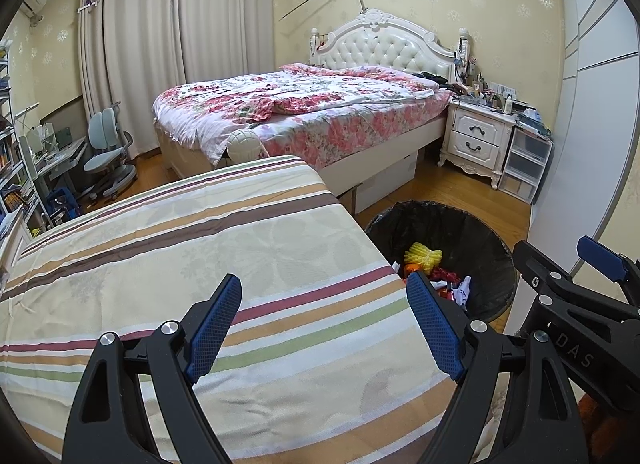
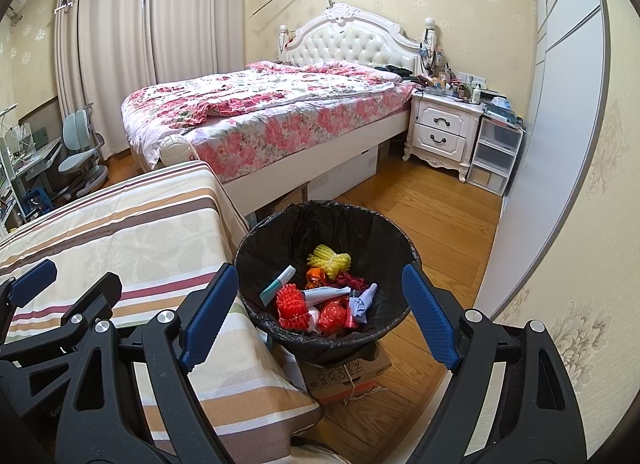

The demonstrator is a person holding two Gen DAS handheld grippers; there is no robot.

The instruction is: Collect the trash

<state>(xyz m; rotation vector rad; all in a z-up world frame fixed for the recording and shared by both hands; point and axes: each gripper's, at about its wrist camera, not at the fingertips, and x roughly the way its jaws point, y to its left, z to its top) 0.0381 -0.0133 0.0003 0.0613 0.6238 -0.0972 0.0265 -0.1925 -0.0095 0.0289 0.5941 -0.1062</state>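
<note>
A bin lined with a black bag stands on a cardboard box beside the striped mattress; it also shows in the left wrist view. Inside lie a yellow foam net, red foam nets, a white tube, a teal-white box and crumpled paper. My right gripper is open and empty, just above the bin's near rim. My left gripper is open and empty over the striped mattress, left of the bin.
A cardboard box sits under the bin. A floral bed, a white nightstand and plastic drawers stand behind. A white wardrobe runs along the right. A desk and chair stand far left.
</note>
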